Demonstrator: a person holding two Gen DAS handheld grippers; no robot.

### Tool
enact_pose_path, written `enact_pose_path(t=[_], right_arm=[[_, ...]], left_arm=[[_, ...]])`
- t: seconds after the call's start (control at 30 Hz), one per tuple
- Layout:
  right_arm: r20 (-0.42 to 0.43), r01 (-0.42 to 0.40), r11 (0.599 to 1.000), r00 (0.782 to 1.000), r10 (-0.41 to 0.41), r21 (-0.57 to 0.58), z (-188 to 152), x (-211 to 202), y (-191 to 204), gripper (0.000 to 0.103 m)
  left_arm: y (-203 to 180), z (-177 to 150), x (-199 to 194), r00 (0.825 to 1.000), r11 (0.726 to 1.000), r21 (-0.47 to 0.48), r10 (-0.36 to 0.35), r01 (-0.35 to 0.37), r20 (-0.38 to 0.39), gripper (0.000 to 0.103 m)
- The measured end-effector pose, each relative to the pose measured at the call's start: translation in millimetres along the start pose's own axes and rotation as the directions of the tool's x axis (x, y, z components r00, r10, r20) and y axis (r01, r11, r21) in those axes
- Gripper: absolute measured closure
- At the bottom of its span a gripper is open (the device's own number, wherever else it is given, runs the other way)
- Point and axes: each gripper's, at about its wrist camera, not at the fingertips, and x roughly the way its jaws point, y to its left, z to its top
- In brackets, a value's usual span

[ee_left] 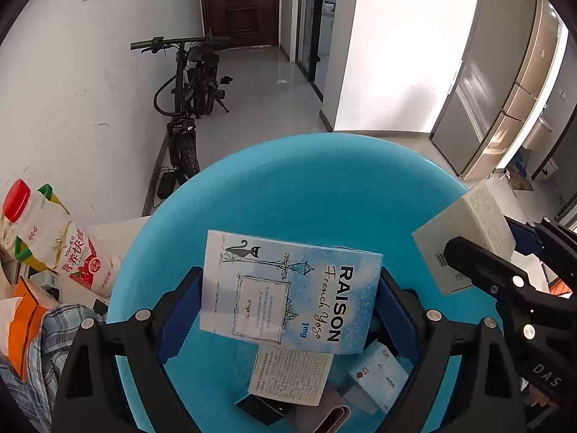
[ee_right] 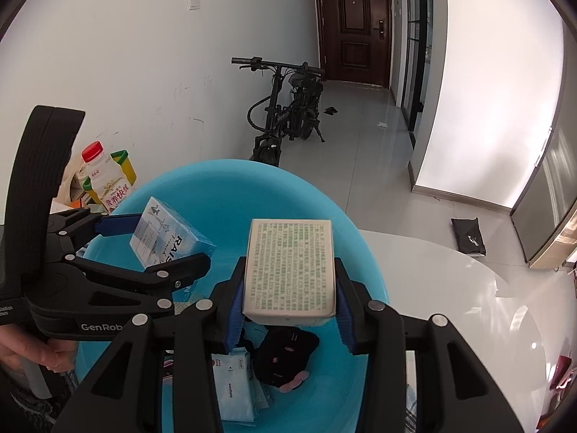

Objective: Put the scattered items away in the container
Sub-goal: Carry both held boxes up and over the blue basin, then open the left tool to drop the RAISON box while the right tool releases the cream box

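While both hang over the basin (ee_left: 252,195), each tool (ee_left: 288,310) (ee_right: 288,288) clamps a box (ee_left: 288,292) (ee_right: 290,267).

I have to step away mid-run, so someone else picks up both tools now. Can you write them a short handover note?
Left tool: shut on the blue RAISON box, held over the blue basin.
Right tool: shut on the pale printed box, also over the basin.
Done: several small items already lie in the basin, among them a white-and-blue packet and a black item.
Left: release both boxes into the basin. The red-capped bottle and other clutter beside the basin may still need tidying.
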Motion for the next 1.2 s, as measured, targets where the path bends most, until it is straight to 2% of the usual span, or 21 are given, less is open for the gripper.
enact_pose_path(t=[0.5,0.93,1.13,1.2], right_arm=[[-0.022,0.004,1.000,1.000,-0.004,0.001,-3,10,0,0.062],[-0.024,0.010,1.000,1.000,-0.010,0.000,-2,9,3,0.062],[-0.020,0.008,1.000,1.000,-0.008,0.001,-1,7,2,0.062],[-0.016,0.006,1.000,1.000,-0.006,0.004,0,5,1,0.062]], left_arm=[[1,7,50,0.997,1.000,0.004,-0.009,0.009,-0.078,0.011],[6,8,45,0.996,0.999,-0.017,-0.045,0.043,-0.074,0.009],[-1,3,37,0.998,1.000,0.007,0.002,-0.002,-0.065,0.009],[-3,3,35,0.998,1.000,0.008,-0.009,0.009,-0.062,0.009]])
